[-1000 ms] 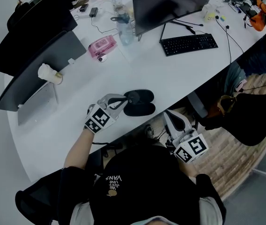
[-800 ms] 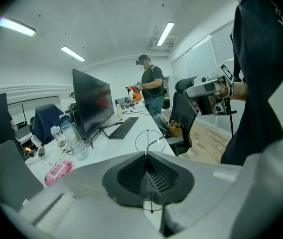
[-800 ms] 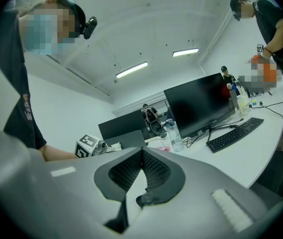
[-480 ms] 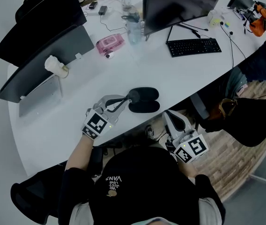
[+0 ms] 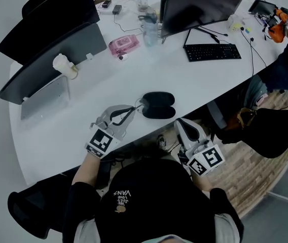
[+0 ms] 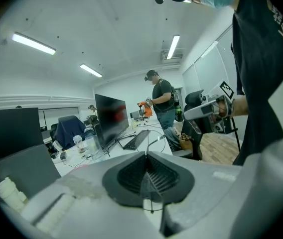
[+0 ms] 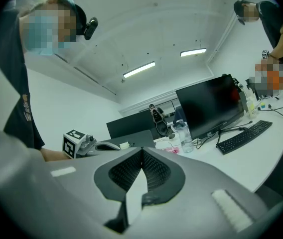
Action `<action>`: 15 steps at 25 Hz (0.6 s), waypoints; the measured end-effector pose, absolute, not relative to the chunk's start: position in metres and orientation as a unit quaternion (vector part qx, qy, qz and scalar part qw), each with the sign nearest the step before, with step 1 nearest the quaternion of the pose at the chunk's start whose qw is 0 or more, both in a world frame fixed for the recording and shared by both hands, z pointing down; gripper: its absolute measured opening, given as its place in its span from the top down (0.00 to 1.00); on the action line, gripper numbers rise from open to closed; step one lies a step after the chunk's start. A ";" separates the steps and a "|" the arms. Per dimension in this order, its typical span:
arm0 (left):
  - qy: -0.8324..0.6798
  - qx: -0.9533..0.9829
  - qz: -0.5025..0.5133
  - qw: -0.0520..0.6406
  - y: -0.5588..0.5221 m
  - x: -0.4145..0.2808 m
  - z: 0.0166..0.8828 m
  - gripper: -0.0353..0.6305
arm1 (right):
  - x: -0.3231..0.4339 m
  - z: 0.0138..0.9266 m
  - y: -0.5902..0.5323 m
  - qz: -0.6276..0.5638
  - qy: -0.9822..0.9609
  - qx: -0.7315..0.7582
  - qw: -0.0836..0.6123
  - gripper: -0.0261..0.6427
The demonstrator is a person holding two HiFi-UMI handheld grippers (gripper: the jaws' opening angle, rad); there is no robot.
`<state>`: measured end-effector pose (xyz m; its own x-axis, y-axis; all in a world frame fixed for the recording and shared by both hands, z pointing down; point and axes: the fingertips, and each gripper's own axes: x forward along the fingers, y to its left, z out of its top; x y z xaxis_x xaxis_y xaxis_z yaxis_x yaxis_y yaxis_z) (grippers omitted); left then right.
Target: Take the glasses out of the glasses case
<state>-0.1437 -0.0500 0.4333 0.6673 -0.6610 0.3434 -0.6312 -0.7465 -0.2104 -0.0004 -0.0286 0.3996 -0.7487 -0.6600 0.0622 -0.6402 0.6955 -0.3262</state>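
Glasses case (image 5: 158,105) on desk (image 5: 200,82), contents indiscernible; left tool (image 5: 135,109) and right tool (image 5: 181,124) closed.

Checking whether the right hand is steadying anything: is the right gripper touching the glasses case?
Apart. The head view shows the right gripper at the near edge of the desk, bare tabletop between its jaws and the glasses case.

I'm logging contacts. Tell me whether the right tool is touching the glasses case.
No, in the head view the right tool sits at the edge of the table, clear of the glasses case.
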 end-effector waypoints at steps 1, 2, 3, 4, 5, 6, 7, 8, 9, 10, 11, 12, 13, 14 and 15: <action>0.359 -0.911 -0.198 0.036 -0.047 -0.146 0.431 0.93 | -0.002 0.399 -0.028 -0.165 0.921 -0.351 0.030 0.96; 0.363 -0.910 -0.195 0.035 -0.044 -0.147 0.429 0.93 | -0.004 0.398 -0.027 -0.164 0.922 -0.349 0.029 0.96; 0.368 -0.910 -0.191 0.033 -0.041 -0.149 0.428 0.93 | -0.006 0.397 -0.025 -0.163 0.923 -0.346 0.029 0.96; 0.372 -0.908 -0.188 0.031 -0.037 -0.152 0.427 0.93 | -0.008 0.396 -0.024 -0.162 0.924 -0.344 0.029 0.96; 0.377 -0.907 -0.184 0.029 -0.034 -0.154 0.426 0.93 | -0.011 0.395 -0.024 -0.161 0.925 -0.342 0.029 0.96; 0.383 -0.906 -0.179 0.025 -0.030 -0.157 0.424 0.93 | -0.013 0.394 -0.023 -0.160 0.927 -0.339 0.028 0.96; 0.391 -0.904 -0.173 0.019 -0.026 -0.159 0.422 0.93 | -0.015 0.393 -0.022 -0.159 0.928 -0.337 0.028 0.96; 0.400 -0.902 -0.163 0.008 -0.022 -0.162 0.420 0.93 | -0.017 0.392 -0.021 -0.158 0.928 -0.336 0.028 0.96; 0.410 -0.899 -0.154 -0.005 -0.018 -0.164 0.419 0.93 | -0.018 0.392 -0.021 -0.158 0.929 -0.335 0.028 0.96; 0.416 -0.897 -0.148 -0.012 -0.014 -0.167 0.418 0.93 | -0.019 0.392 -0.020 -0.158 0.929 -0.335 0.028 0.96; 0.418 -0.896 -0.149 -0.011 -0.011 -0.170 0.419 0.93 | -0.021 0.392 -0.019 -0.157 0.929 -0.334 0.028 0.96; 0.418 -0.895 -0.152 -0.004 -0.007 -0.173 0.419 0.93 | -0.022 0.392 -0.017 -0.157 0.929 -0.333 0.028 0.96; 0.420 -0.895 -0.153 -0.001 -0.004 -0.176 0.420 0.93 | -0.023 0.392 -0.016 -0.157 0.930 -0.333 0.027 0.96; 0.424 -0.893 -0.151 -0.004 -0.001 -0.178 0.419 0.93 | -0.025 0.392 -0.015 -0.156 0.930 -0.332 0.027 0.96; 0.429 -0.891 -0.149 -0.008 0.002 -0.181 0.419 0.93 | -0.026 0.392 -0.014 -0.156 0.930 -0.332 0.027 0.96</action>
